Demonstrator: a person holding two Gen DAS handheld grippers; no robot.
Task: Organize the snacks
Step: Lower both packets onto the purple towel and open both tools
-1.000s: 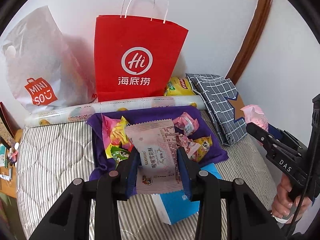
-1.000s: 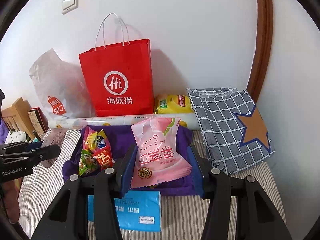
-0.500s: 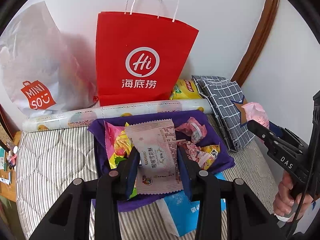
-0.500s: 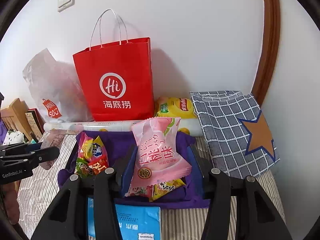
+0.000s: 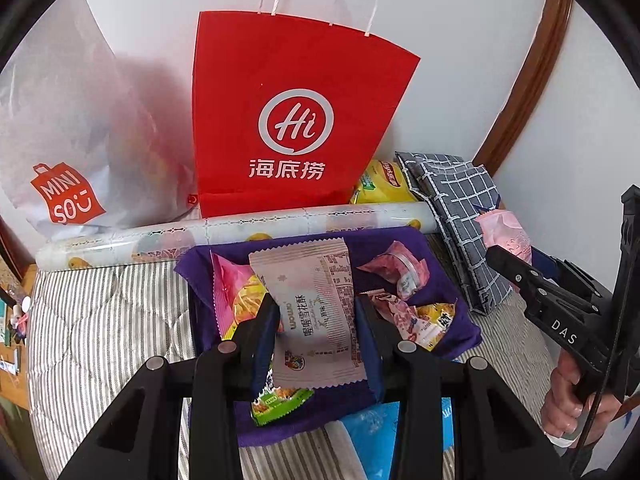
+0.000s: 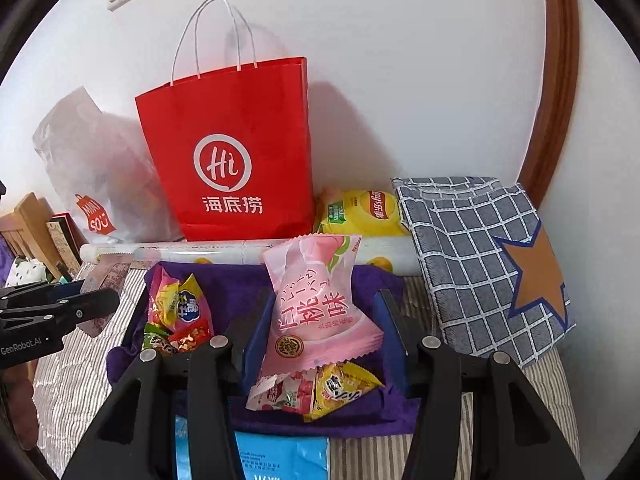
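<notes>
My left gripper [image 5: 316, 312] is shut on a pale pink snack packet [image 5: 312, 308] and holds it above the purple cloth-lined tray [image 5: 452, 292]. My right gripper [image 6: 324, 320] is shut on a bright pink peach snack packet [image 6: 320, 308], also above the tray [image 6: 236, 284]. Several loose snacks lie in the tray: a yellow-red pack [image 6: 180, 312] at the left, pink and yellow packs [image 6: 316, 390] at the front. The red paper bag [image 5: 296, 120] stands upright behind the tray, also in the right wrist view [image 6: 232, 160]. The right gripper shows at the right of the left wrist view [image 5: 520, 264].
A white MINISO plastic bag [image 5: 68, 128] leans left of the red bag. A paper roll [image 5: 240, 228] lies behind the tray. A yellow chips bag [image 6: 360, 212] and a checked star bag [image 6: 480, 256] sit at the right. A blue packet [image 6: 280, 456] lies in front on the striped mattress [image 5: 100, 320].
Both grippers have moved forward toward the red bag with their packets; the bag and tray look larger and closer.
</notes>
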